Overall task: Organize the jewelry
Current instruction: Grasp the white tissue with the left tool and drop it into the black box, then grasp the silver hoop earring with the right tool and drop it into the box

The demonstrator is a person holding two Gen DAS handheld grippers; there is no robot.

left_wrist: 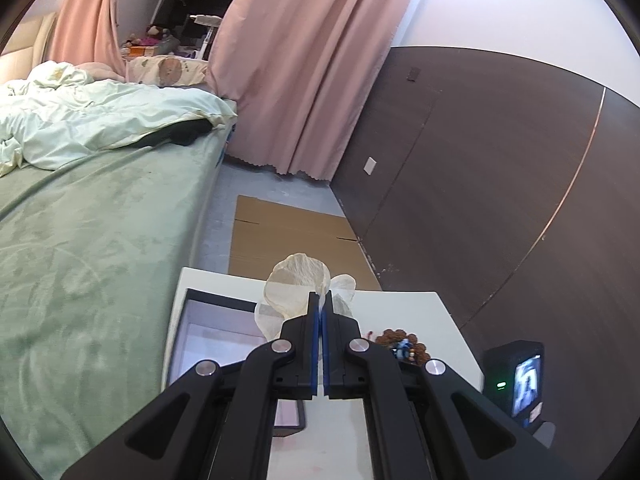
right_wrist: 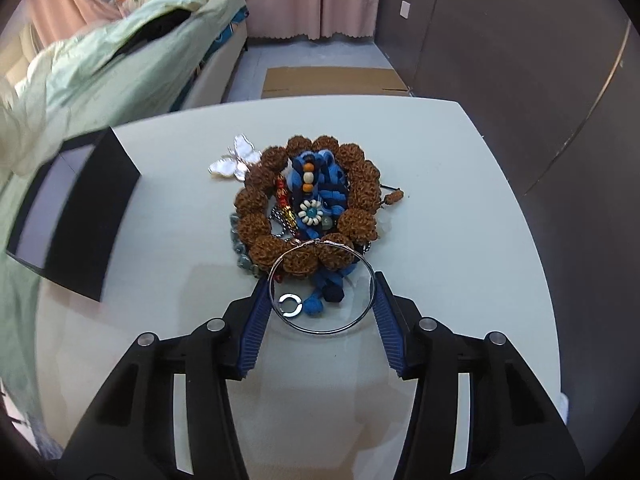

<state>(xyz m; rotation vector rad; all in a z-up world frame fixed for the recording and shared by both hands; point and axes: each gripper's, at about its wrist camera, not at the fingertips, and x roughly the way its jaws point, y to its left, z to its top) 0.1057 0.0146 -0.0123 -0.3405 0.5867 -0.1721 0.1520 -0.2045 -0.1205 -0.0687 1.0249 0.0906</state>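
A heap of jewelry lies on the white table (right_wrist: 460, 184): a brown seed-bead bracelet (right_wrist: 360, 178), blue cords with beads (right_wrist: 320, 188), a pearly butterfly clip (right_wrist: 236, 158), a thin silver bangle (right_wrist: 322, 286) and a small silver ring (right_wrist: 291, 305). My right gripper (right_wrist: 322, 292) is open, its fingers on either side of the bangle. My left gripper (left_wrist: 321, 300) is shut on a sheer white pouch (left_wrist: 298, 282), held up above an open black box (left_wrist: 208, 332). The box also shows at the left of the right wrist view (right_wrist: 80, 216). The bead heap shows in the left wrist view (left_wrist: 404, 346).
A bed with green sheet (left_wrist: 92, 240) runs along the table's left side. A flattened cardboard sheet (left_wrist: 292, 236) lies on the floor beyond the table. A dark wood wall (left_wrist: 500, 168) stands to the right. A small camera with a lit screen (left_wrist: 520, 380) sits low right.
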